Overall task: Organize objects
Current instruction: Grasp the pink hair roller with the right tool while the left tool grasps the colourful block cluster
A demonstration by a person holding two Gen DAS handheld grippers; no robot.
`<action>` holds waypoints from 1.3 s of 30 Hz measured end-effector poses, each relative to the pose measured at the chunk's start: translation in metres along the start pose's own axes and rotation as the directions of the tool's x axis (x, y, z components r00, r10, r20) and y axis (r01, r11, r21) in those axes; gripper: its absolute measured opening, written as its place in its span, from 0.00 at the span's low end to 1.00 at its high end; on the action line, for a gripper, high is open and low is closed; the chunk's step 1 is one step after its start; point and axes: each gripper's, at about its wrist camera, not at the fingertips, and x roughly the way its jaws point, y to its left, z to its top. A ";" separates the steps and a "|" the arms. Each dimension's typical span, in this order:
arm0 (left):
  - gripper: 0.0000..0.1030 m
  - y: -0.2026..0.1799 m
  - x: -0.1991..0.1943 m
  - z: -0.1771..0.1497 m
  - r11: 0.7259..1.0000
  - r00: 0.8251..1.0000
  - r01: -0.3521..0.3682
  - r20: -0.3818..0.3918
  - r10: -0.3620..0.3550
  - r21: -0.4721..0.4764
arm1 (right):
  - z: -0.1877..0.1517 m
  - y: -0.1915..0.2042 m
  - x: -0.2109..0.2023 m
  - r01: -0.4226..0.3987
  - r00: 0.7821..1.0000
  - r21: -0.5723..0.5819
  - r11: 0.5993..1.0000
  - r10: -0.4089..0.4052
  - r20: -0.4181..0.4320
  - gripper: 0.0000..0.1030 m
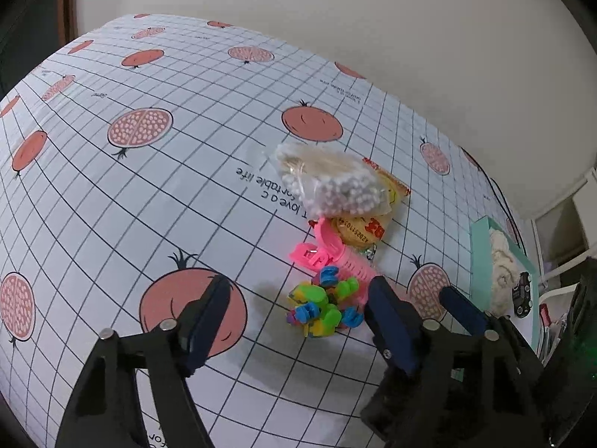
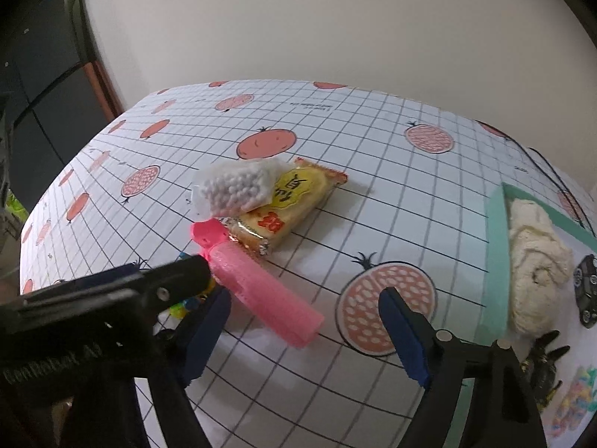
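Note:
A pile of small things lies on the pomegranate-print tablecloth [image 1: 149, 205]. In it are a bag of white beads [image 1: 335, 183], a yellow snack packet [image 1: 367, 229], a pink plastic tube [image 1: 337, 257] and a multi-coloured block toy [image 1: 322, 306]. My left gripper [image 1: 298, 298] is open low over the cloth, and the block toy sits between its fingers, nearer the right one. In the right wrist view my right gripper [image 2: 306, 298] is open too, with the near end of the pink tube [image 2: 261, 291] between its fingers. The left gripper's black body hides most of the block toy [image 2: 183, 306] there.
A teal box [image 2: 496, 261] stands at the right and holds a cream cloth [image 2: 533, 261], a black toy car [image 2: 585, 291] and a dark figure [image 2: 544, 366]. A white wall runs behind the table. Dark furniture stands beyond the table's left edge.

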 end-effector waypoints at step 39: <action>0.40 0.024 -0.008 -0.006 0.995 0.998 -0.054 -0.028 0.052 -0.083 | -0.003 0.006 -0.004 -0.082 0.997 0.029 0.996 0.082 -0.011 0.25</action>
